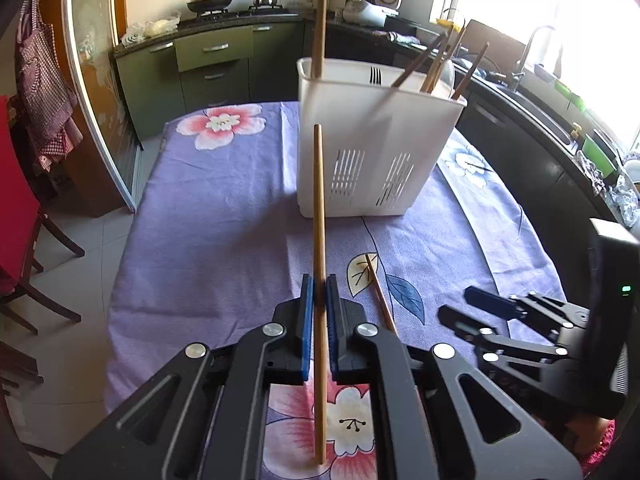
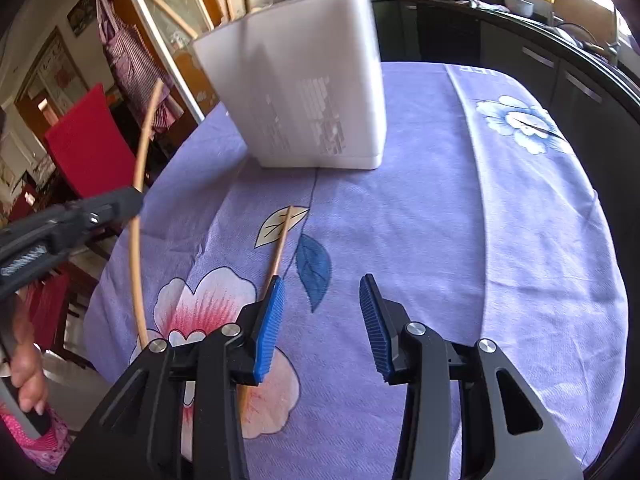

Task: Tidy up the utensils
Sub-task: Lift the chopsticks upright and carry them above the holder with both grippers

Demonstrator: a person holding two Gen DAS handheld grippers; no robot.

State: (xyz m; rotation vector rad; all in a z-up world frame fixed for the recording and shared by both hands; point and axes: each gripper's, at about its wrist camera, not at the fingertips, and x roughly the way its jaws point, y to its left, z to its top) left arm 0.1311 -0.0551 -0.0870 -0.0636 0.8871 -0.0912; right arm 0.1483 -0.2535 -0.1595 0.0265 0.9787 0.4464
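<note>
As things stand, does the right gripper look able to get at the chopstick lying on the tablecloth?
Probably yes. The right gripper stands open just above the loose chopstick, which lies beside its left pad, not between the pads. Nothing covers it; a small sideways shift should do.

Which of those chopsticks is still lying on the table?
The short-looking chopstick lying across the leaf print beside the right gripper. Another is clamped in the left gripper; the others stand in the white holder.

Sunlit kitchen: green cabinets (image 1: 212,60), red chair (image 2: 86,140), bright window (image 1: 560,8), tiled floor (image 1: 80,320)
</note>
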